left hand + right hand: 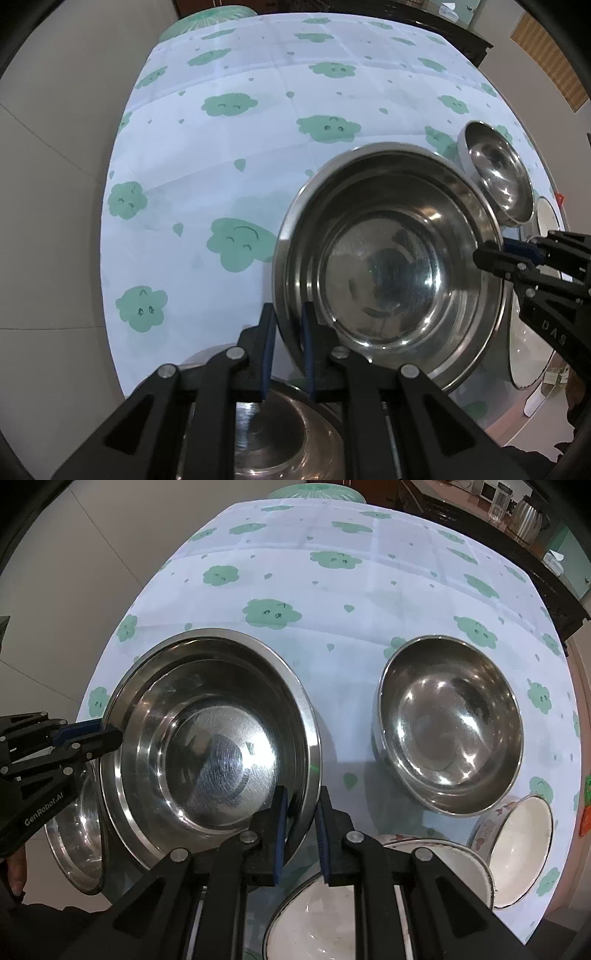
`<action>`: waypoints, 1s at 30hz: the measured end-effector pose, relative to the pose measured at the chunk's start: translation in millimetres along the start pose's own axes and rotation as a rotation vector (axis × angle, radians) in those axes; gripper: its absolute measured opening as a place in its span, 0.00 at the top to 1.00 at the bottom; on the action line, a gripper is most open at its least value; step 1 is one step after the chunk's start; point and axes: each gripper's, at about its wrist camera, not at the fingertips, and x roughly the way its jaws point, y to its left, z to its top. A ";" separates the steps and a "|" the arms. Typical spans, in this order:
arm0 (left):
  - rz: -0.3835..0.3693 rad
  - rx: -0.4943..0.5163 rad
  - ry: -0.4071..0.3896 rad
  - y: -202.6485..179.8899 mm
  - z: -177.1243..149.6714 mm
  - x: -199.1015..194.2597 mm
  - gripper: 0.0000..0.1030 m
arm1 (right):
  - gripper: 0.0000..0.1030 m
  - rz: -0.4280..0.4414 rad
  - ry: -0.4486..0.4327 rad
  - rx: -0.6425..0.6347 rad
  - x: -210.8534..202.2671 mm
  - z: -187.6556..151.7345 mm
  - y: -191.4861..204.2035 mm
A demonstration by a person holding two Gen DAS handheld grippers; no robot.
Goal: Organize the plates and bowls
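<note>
Both tongs grip one wide steel bowl [207, 746] by opposite rims, left tongs [288, 350] and right tongs [301, 830] clamped; it hangs tilted above the cloud-patterned surface [332, 602]; a smaller steel bowl [448, 723] sits nearby

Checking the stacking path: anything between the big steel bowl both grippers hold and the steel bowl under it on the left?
Nothing visible. The big steel bowl is pinched at opposite rims by both hand-held grippers, left and right. The lower steel bowl sits partly beneath it, its visible part empty.
</note>
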 end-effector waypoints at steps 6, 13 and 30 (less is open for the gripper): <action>0.003 -0.004 -0.009 1.8 2.0 -4.4 0.89 | 0.84 -0.003 -0.013 -0.004 -8.1 2.9 0.3; 0.002 -0.006 -0.025 4.3 7.1 -11.6 0.89 | 0.84 -0.009 -0.032 -0.005 -16.0 8.1 0.4; 0.009 -0.015 -0.056 4.7 12.9 -30.5 0.89 | 0.84 -0.011 -0.064 -0.005 -31.0 11.7 -2.9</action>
